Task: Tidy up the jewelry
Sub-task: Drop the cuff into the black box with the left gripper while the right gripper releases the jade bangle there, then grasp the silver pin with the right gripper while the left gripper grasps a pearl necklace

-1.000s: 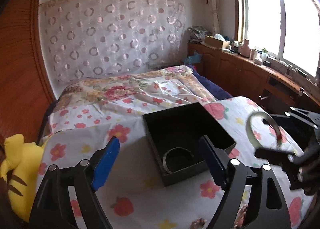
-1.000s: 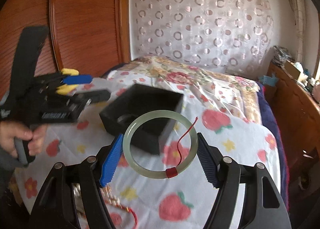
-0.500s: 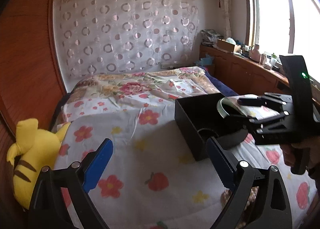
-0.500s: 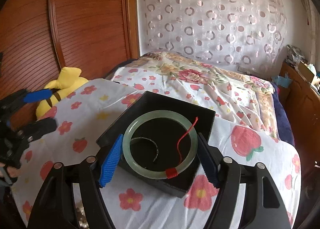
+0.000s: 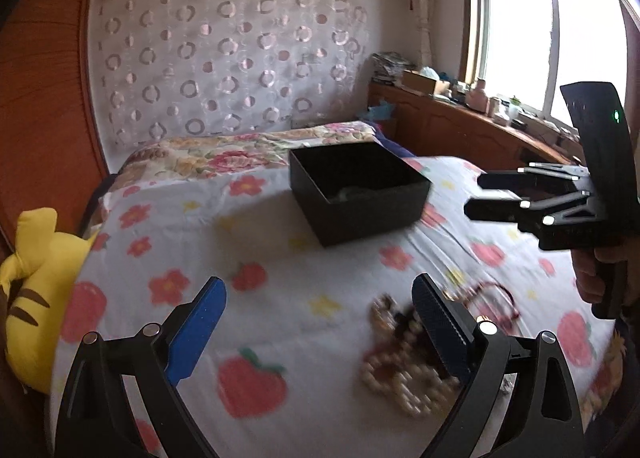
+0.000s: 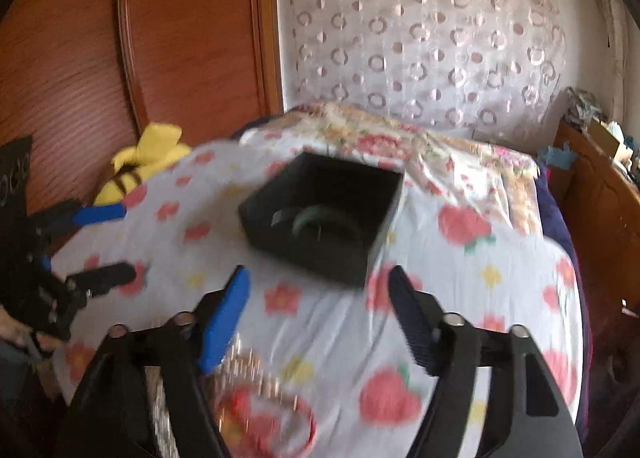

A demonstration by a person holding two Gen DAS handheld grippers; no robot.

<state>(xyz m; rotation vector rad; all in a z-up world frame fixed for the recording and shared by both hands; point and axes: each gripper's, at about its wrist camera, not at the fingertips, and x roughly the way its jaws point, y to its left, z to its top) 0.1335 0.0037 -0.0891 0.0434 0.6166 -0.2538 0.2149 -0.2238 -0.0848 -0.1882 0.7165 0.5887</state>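
Note:
The black box [image 5: 360,194] [image 6: 320,218] stands open on the flowered bedspread. A pale green bangle [image 6: 316,218] lies inside it, beside a darker ring. My right gripper [image 6: 318,282] hovers just short of the box; its jaws are closing with nothing between them. It also shows side-on in the left wrist view, as the right gripper [image 5: 500,194] to the right of the box. My left gripper [image 5: 318,298] is open and empty, low over the bedspread. A blurred heap of beaded jewelry [image 5: 404,358] [image 6: 248,378] lies by its right finger, and a red bracelet [image 5: 492,302] just beyond.
A yellow striped plush toy [image 5: 32,290] [image 6: 148,158] lies at the bed's left edge against the wooden wardrobe. A wooden sideboard [image 5: 460,130] with clutter runs under the window on the right. A person's hand [image 5: 592,278] holds the right gripper's handle.
My right gripper has let the green bangle go into the box and drawn back, empty. My left gripper has pulled back and sunk, bringing the beaded jewelry heap into view.

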